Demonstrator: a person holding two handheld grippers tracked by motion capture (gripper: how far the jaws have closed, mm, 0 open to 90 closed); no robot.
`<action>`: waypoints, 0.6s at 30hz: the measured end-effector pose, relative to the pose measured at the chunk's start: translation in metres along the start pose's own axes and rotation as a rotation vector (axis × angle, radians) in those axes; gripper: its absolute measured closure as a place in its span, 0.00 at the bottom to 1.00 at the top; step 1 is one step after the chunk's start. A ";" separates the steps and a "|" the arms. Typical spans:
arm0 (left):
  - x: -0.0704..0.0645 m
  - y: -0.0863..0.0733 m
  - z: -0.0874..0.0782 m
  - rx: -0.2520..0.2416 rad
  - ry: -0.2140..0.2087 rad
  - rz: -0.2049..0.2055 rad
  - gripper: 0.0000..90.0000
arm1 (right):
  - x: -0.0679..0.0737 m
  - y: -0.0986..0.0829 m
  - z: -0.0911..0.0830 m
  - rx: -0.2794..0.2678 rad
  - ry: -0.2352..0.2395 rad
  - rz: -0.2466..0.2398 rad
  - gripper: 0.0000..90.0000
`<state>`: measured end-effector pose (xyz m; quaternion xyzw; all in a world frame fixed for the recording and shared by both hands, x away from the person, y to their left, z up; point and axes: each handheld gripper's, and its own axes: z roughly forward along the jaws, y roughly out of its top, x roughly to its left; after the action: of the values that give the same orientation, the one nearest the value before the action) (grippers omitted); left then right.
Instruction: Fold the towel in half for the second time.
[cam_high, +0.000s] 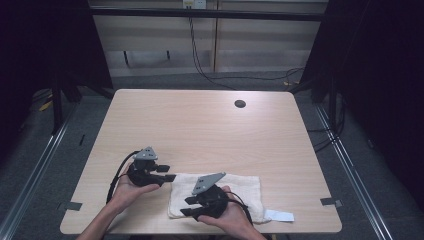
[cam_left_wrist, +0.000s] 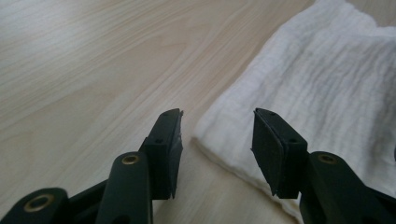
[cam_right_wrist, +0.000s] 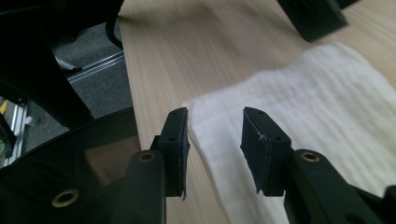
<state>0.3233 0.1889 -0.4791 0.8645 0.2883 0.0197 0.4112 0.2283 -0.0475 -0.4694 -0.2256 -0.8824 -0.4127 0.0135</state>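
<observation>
At the near edge of the table (cam_high: 200, 120), the left gripper (cam_high: 167, 173) is held with its jaws apart, lined up on the far-left corner of the white towel (cam_high: 240, 187). That corner should be taken squarely, with both layers caught. The right gripper (cam_high: 189, 206), jaws likewise apart, is aimed at the near-left corner; both pinches are best closed low and together.
</observation>
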 end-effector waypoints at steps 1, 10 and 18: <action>0.002 0.000 0.000 -0.002 -0.001 -0.009 0.58 | 0.001 0.003 0.005 0.011 0.010 -0.008 0.69; 0.001 -0.001 0.003 0.013 0.006 -0.007 0.56 | -0.003 0.015 0.030 0.046 0.046 -0.038 0.69; 0.000 -0.002 0.001 0.007 0.000 -0.022 0.54 | 0.004 0.010 0.045 0.058 0.048 -0.051 0.68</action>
<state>0.3227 0.1896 -0.4814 0.8628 0.2978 0.0140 0.4083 0.2360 -0.0073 -0.4910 -0.1924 -0.8990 -0.3924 0.0307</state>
